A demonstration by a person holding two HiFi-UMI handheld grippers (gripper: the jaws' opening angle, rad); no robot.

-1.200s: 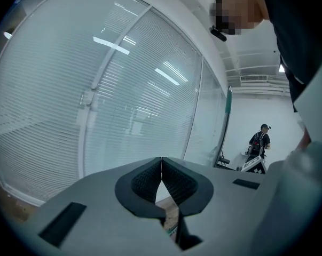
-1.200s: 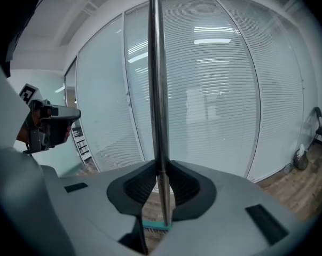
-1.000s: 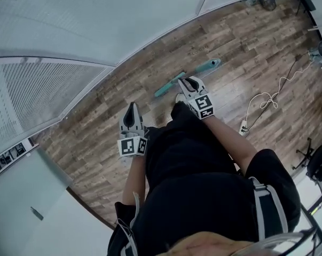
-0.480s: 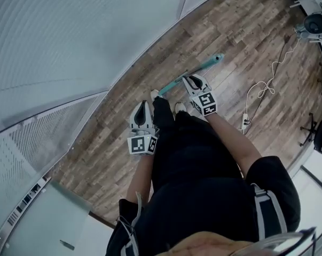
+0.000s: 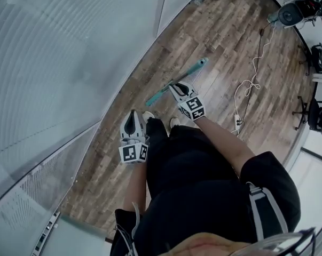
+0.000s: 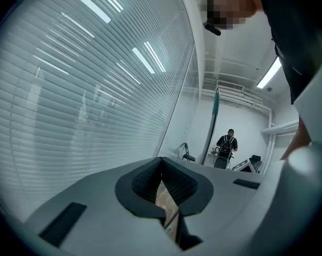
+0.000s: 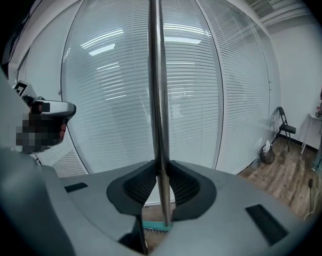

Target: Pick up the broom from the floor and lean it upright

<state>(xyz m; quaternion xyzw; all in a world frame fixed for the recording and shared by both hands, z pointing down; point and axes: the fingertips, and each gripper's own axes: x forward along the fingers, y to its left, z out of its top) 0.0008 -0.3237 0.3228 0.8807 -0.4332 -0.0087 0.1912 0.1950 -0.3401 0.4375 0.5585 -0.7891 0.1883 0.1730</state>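
Holding the broom [image 5: 159, 94] upright beside the glass wall [image 5: 70, 63].
Clamping its metal handle in the right gripper [image 5: 180, 87] fingers, arm stretched forward, teal head down by the wooden floor [image 5: 230, 41]; carrying the left gripper [image 5: 132, 122] nearer the body, fingers closed, empty.

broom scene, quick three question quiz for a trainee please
1. Which gripper clamps the silver-poled, teal-headed broom?
2. True or false: the left gripper is shut with nothing in it.
3. What lies behind the broom? A glass wall with white blinds; B brick wall; C open doorway.
Key: 1 the right gripper; 2 true; 3 A.
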